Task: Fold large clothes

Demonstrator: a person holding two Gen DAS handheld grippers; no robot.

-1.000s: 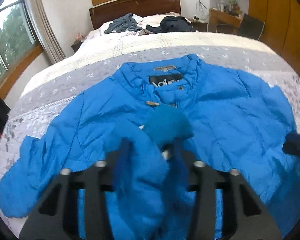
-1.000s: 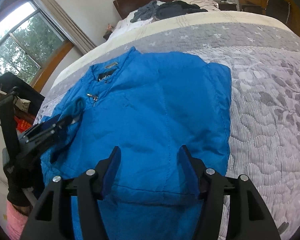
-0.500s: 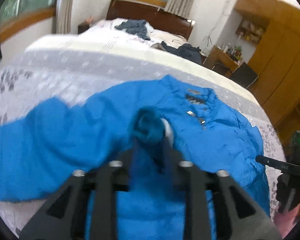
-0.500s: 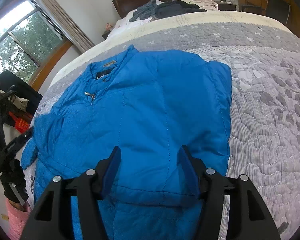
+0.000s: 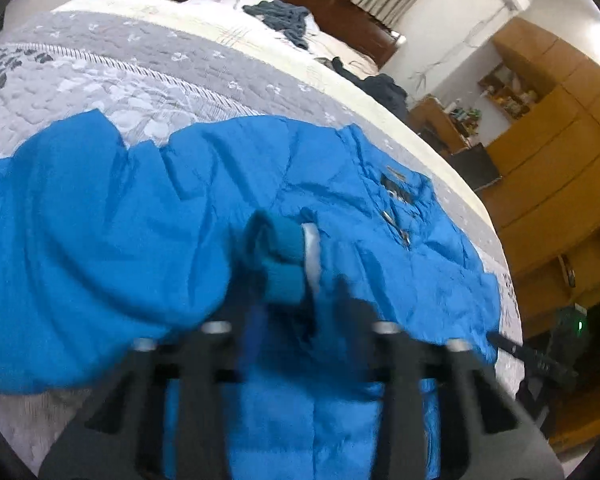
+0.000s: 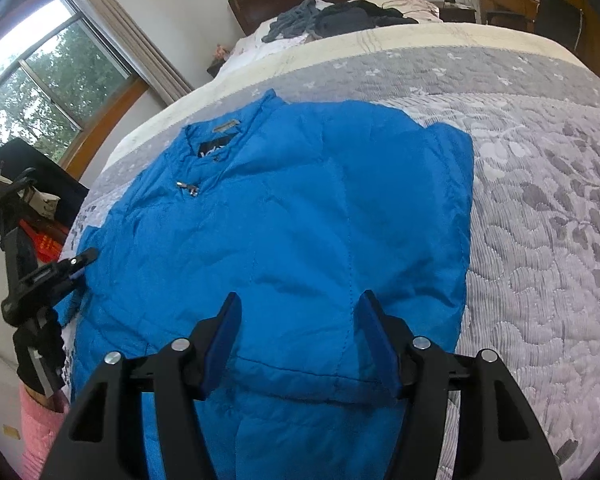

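Blue jacket [image 6: 300,232] lies flat on the bed [image 6: 540,208], collar toward the headboard, long axis running away from the camera. Left tool [image 5: 296,292] clamps the sleeve cuff [image 5: 280,256]; view blurred. Right tool [image 6: 300,336] wide, empty, over the hem. Bare quilt to the right.

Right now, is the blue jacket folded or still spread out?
Partly folded: the blue jacket has one sleeve tucked in along a straight edge; the other sleeve lies spread on the bed.
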